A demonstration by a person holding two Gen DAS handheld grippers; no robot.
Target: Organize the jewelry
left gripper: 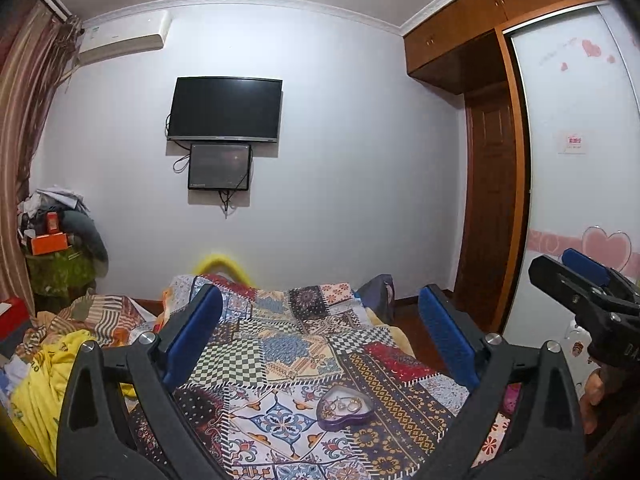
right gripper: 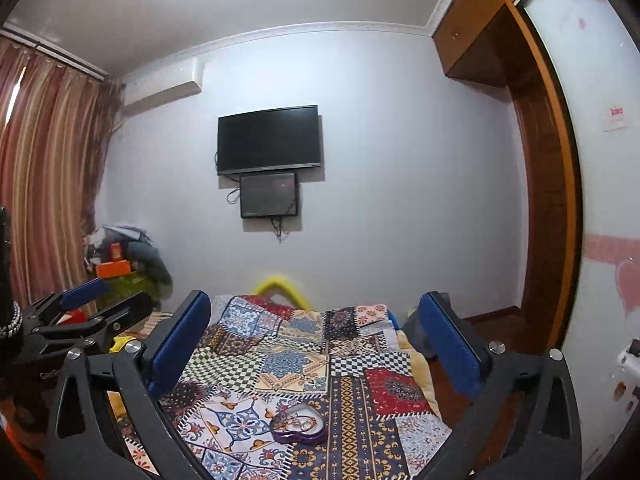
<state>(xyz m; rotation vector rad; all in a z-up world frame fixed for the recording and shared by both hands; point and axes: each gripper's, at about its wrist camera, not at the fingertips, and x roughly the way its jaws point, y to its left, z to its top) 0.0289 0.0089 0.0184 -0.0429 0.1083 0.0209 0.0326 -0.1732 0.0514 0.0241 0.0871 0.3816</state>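
Note:
A purple heart-shaped jewelry box [left gripper: 345, 407] lies open on the patchwork bedspread [left gripper: 304, 344], with several gold rings [left gripper: 348, 403] inside. It also shows in the right wrist view [right gripper: 298, 424]. My left gripper [left gripper: 320, 320] is open and empty, held above the bed with the box low between its fingers. My right gripper [right gripper: 314, 324] is open and empty too, held above the bed in the same way. The right gripper also shows at the right edge of the left wrist view [left gripper: 588, 284], and the left gripper shows at the left edge of the right wrist view [right gripper: 92, 300].
The bed runs toward a white wall with a TV [left gripper: 225, 109] and a small screen [left gripper: 220, 167]. Crumpled yellow and striped bedding [left gripper: 60, 356] lies left. A cluttered stand [left gripper: 56, 248] is by the curtain. A wooden wardrobe and sliding door [left gripper: 576, 160] stand right.

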